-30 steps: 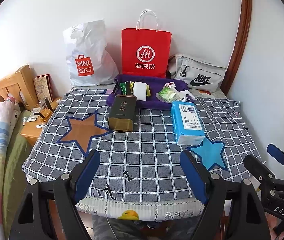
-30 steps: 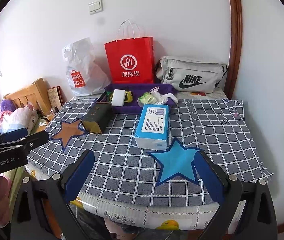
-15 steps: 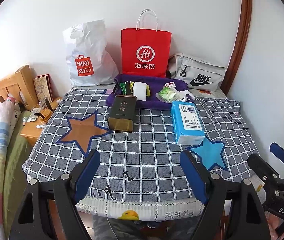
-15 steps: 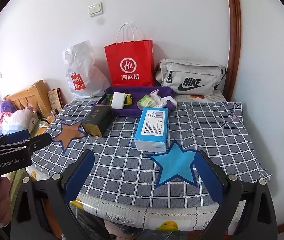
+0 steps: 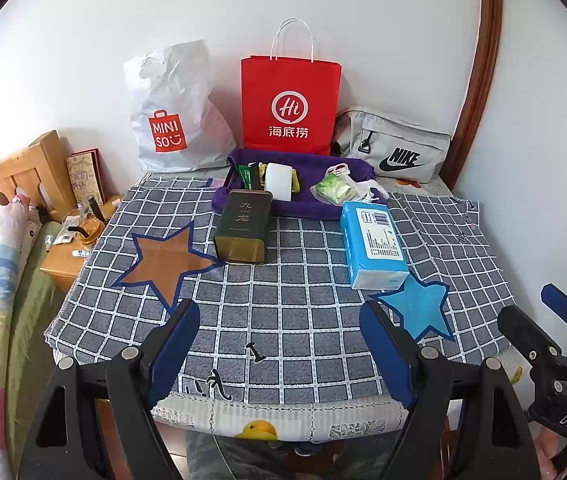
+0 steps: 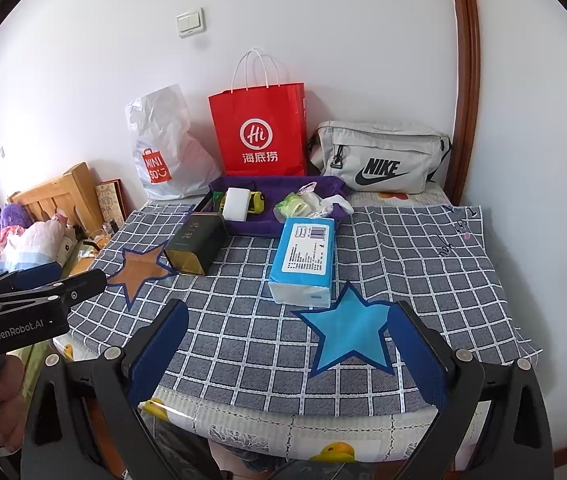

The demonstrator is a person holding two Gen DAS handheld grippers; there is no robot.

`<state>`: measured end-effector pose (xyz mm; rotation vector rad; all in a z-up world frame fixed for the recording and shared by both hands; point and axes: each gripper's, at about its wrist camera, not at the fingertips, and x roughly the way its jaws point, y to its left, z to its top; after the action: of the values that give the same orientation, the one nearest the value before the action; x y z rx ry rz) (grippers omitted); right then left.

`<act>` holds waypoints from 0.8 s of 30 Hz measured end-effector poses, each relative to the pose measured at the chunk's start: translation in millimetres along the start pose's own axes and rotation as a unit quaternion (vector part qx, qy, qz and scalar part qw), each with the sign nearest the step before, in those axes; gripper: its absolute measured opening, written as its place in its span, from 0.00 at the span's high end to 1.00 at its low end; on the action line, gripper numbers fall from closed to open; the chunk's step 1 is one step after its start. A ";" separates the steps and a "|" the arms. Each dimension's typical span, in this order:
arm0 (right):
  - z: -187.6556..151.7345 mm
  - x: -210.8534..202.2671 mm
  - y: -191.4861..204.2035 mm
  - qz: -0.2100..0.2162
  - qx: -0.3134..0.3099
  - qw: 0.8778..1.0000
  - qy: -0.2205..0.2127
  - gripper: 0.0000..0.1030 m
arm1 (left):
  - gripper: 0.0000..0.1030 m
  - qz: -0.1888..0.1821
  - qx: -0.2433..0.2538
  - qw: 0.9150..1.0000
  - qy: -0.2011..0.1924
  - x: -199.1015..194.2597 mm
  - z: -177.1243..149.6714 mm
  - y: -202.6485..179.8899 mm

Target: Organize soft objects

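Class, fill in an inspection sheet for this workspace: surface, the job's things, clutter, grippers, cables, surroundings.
Surface: checked cloth with a brown star and a blue star.
Job's things: blue tissue pack lying flat by the blue star; purple tray holding a white sponge and small packets.
Clutter: dark tin on its side by the brown star.
Grippers: left gripper and right gripper both empty, jaws wide apart, at the near edge.
Cables: nothing seen.
Surroundings: white bag, red bag, grey pouch against the wall; bed at left.
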<state>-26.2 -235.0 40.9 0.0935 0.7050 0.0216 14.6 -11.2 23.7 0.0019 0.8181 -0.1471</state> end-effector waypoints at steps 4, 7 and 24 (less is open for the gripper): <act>-0.2 -1.5 0.7 0.001 0.000 1.000 -0.002 0.04 | 0.21 0.000 0.000 1.000 0.000 -0.1 0.1 0.1; 0.2 -1.5 0.4 0.001 0.001 1.000 -0.002 0.04 | 0.21 0.000 0.000 1.000 0.000 0.0 0.2 0.3; 0.5 -4.5 0.8 0.002 0.002 1.000 -0.006 0.04 | 0.21 0.003 -0.004 1.000 0.001 -1.4 0.4 3.5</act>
<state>-29.3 -234.5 44.2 0.0981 0.6936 0.0231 14.4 -7.7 24.8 -0.0030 0.8198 -0.1373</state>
